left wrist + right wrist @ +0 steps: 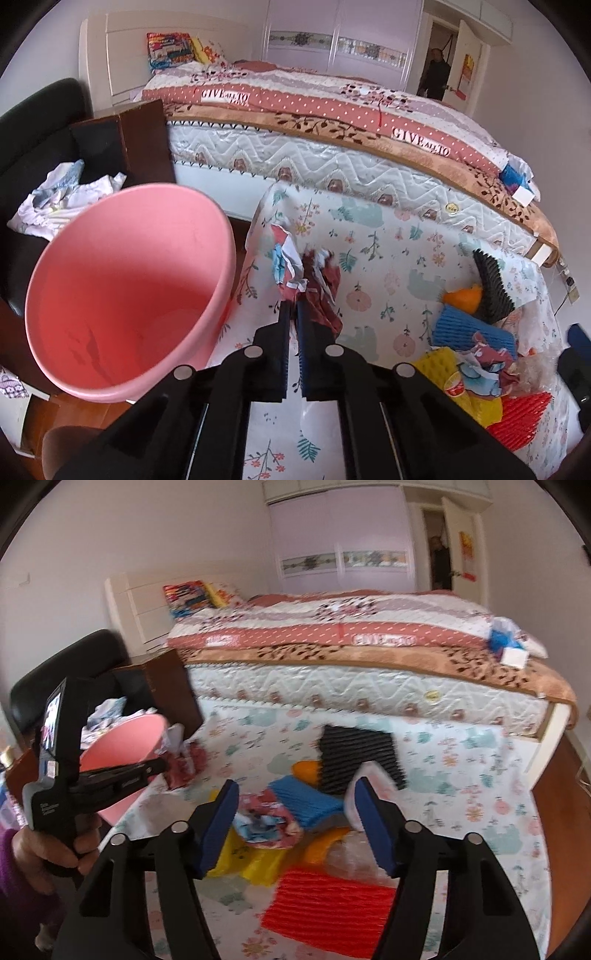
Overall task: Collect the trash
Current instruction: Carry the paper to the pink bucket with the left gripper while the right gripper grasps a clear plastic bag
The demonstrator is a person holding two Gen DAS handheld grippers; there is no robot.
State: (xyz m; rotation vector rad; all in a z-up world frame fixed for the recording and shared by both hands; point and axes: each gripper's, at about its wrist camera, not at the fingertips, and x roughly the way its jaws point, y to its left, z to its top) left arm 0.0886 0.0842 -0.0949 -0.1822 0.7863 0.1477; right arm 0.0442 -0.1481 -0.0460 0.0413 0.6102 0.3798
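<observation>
Crumpled red, white and blue paper scrap (310,273) is clamped between the pads of the left gripper (293,314); the jaws are pressed together on its lower edge, and the bulk of the scrap bunches up past the fingertips. This scrap sits over the floral cloth (369,229), just beside the rim of the pink bin (125,295), which lies to the left of the fingers with its mouth tilted toward the camera. No earlier view is supplied for comparison.

In the right wrist view, the left gripper (164,766) appears at the left edge, held by a hand (55,849) with a purple sleeve; the scrap (184,760) shows at its tip, in front of the pink bin (125,738).

Right gripper (295,805): jaws stand apart, blue pads (221,823) clear of everything. It points at the remaining trash heap on the cloth. Between and beyond the fingers lie a second printed paper scrap (266,819), a blue foam sleeve (306,797), a black ribbed foam piece (354,757), an orange item (304,770), yellow foam (255,864) and a red foam net (332,904). Whether any pad touches the heap cannot be confirmed; the view is blurred.

Beyond the cloth stands a bed (332,122).
</observation>
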